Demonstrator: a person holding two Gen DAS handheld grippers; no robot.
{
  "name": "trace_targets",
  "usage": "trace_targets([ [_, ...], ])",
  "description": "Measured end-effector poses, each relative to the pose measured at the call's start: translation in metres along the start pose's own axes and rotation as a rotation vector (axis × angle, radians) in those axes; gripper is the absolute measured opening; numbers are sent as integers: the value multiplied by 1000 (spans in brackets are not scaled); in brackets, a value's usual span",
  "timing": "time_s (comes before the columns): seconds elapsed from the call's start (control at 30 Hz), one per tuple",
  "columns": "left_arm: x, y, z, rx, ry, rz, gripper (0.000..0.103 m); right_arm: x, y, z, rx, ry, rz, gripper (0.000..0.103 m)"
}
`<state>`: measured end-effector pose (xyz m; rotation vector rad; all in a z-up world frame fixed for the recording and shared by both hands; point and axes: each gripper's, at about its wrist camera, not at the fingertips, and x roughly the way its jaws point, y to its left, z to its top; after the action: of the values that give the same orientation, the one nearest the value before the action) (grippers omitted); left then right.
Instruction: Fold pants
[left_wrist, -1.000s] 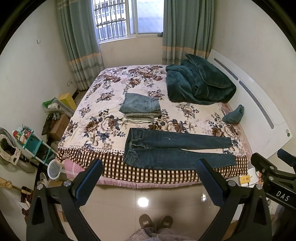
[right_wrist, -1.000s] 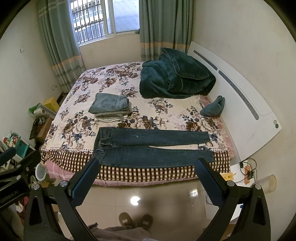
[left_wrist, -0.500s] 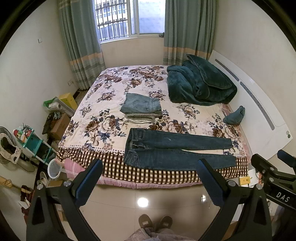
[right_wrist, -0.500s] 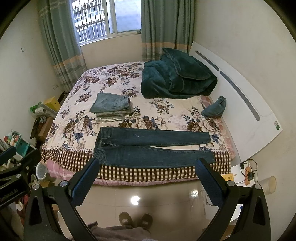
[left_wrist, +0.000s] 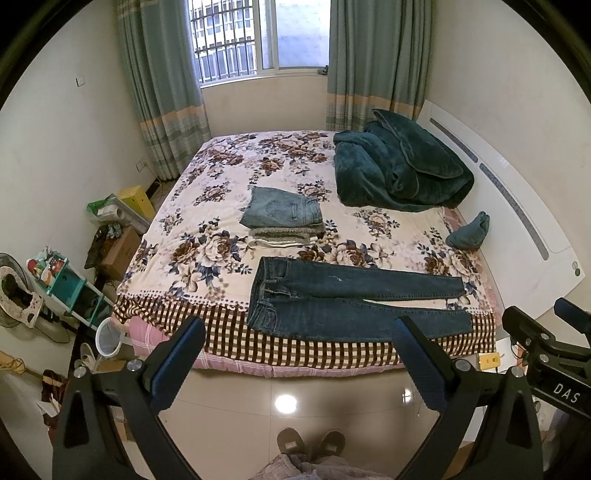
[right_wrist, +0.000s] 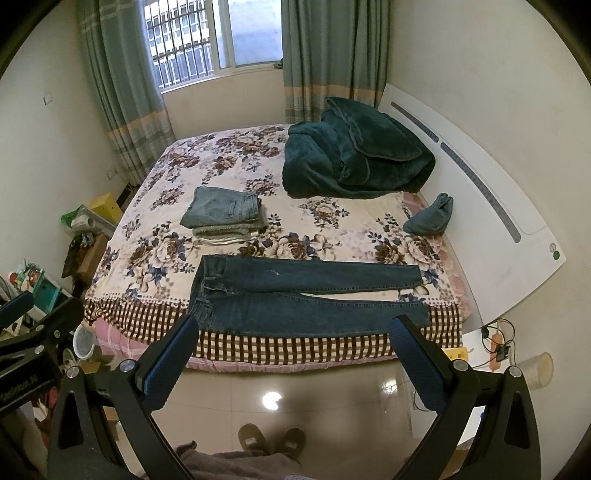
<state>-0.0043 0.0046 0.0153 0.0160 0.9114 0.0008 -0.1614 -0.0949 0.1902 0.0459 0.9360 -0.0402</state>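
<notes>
Dark blue jeans (left_wrist: 347, 299) lie flat along the near edge of the floral bed (left_wrist: 207, 236), waist to the left, legs to the right. They also show in the right wrist view (right_wrist: 303, 295). My left gripper (left_wrist: 297, 332) is open and empty, held above the floor in front of the bed. My right gripper (right_wrist: 291, 330) is open and empty too, at the same distance. The right gripper's body shows at the right edge of the left wrist view (left_wrist: 546, 354).
A stack of folded clothes (left_wrist: 282, 218) sits behind the jeans. A green blanket (left_wrist: 399, 173) is heaped at the far right, a small green bundle (left_wrist: 469, 232) by the white headboard (left_wrist: 524, 221). Clutter and a shelf (left_wrist: 59, 280) stand left. My slippers (left_wrist: 310, 445) are on the tiled floor.
Both views have drifted very slightly; the bed sits a touch lower in frame. Both grippers stay open and empty.
</notes>
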Motion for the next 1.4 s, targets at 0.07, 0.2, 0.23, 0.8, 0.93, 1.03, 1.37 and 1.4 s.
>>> trace_targets([
  [0.07,1,-1,1,1,0,0,103,-1,1,0,2,0,-2,103],
  [0.2,-2,1,-3,3,2,0,103,-3,5,3,3,1,-5,103],
  [0.23,-1,1,-3,3,2,-2,103,-2,2,5,2,2,-4,103],
  [0.8,14,4,5,11,-13,25,103,14,-11,5,50,15,-29,103],
  [0.93,51,16,16,16,-34,83,103,47,-17,4,116,23,-78,103],
  [1.03,86,22,24,12,1,83,103,79,-20,9,146,31,-136,103],
  [1.37,199,11,49,-3,108,122,103,238,-51,66,196,139,-194,103],
  [1.4,214,8,54,-8,122,136,103,261,-57,75,196,150,-192,103],
])
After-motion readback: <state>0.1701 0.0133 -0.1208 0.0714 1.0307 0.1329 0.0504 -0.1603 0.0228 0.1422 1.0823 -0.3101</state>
